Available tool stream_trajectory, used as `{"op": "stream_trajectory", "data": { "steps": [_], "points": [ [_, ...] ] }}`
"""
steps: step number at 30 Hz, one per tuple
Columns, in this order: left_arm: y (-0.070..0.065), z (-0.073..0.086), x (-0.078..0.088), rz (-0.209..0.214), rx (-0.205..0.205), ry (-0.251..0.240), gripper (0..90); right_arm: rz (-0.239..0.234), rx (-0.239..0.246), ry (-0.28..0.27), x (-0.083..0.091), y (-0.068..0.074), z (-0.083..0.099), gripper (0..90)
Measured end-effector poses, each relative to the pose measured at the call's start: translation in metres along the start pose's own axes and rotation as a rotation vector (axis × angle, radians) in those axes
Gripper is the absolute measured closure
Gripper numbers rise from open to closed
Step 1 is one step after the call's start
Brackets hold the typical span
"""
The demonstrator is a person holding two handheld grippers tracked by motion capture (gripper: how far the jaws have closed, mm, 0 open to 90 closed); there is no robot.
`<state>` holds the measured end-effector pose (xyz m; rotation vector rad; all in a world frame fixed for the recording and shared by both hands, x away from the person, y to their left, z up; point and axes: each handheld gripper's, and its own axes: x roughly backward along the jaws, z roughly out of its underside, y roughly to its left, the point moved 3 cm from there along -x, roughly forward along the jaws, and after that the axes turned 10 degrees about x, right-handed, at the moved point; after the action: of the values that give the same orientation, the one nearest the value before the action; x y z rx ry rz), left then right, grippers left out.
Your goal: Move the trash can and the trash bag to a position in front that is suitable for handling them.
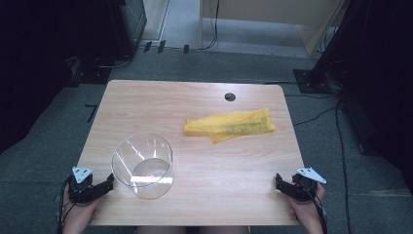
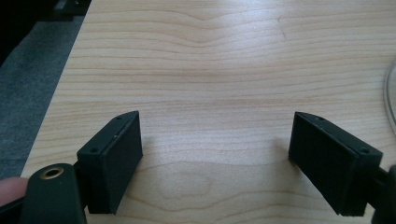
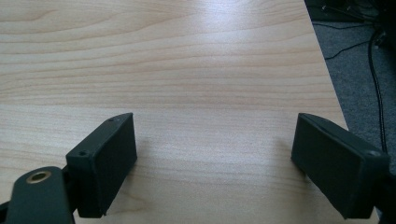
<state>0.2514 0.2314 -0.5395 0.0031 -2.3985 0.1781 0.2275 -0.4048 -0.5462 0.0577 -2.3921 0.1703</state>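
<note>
Looking down from the high view, the left gripper [image 1: 108,184] rests at the table's [image 1: 204,195] seven o'clock corner, just beside the clear glass bowl [image 1: 142,165], while the right gripper [image 1: 281,183] sits at five o'clock; the yellow cloth [image 1: 229,125] lies crumpled toward one o'clock, well apart from both. In the left gripper view, jaws stand released over bare wood, the bowl's rim at three o'clock. In the right gripper view, jaws gape empty too.

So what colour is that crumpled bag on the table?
Yellow bag, with a darker speckled patch; clearest in the high view.
</note>
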Motion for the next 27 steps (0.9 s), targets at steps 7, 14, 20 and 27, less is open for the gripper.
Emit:
{"op": "stream_trajectory", "data": {
  "steps": [7, 14, 20, 27],
  "points": [
    [-0.008, 0.000, 0.003, 0.028, 0.020, -0.035, 28.6, -0.002, -0.001, -0.002, 0.000, 0.000, 0.000, 15.1],
    [-0.027, -0.011, 0.007, 0.081, 0.056, -0.098, 33.0, 0.007, -0.003, -0.025, 0.004, 0.000, 0.001, 29.0],
    [-0.043, -0.014, 0.012, 0.111, 0.038, -0.138, 40.9, 0.013, 0.033, -0.059, 0.007, 0.005, 0.001, 37.3],
    [-0.047, -0.015, 0.010, 0.139, 0.049, -0.131, 48.7, 0.021, 0.013, -0.117, 0.011, 0.009, -0.003, 39.2]
  ]
}}
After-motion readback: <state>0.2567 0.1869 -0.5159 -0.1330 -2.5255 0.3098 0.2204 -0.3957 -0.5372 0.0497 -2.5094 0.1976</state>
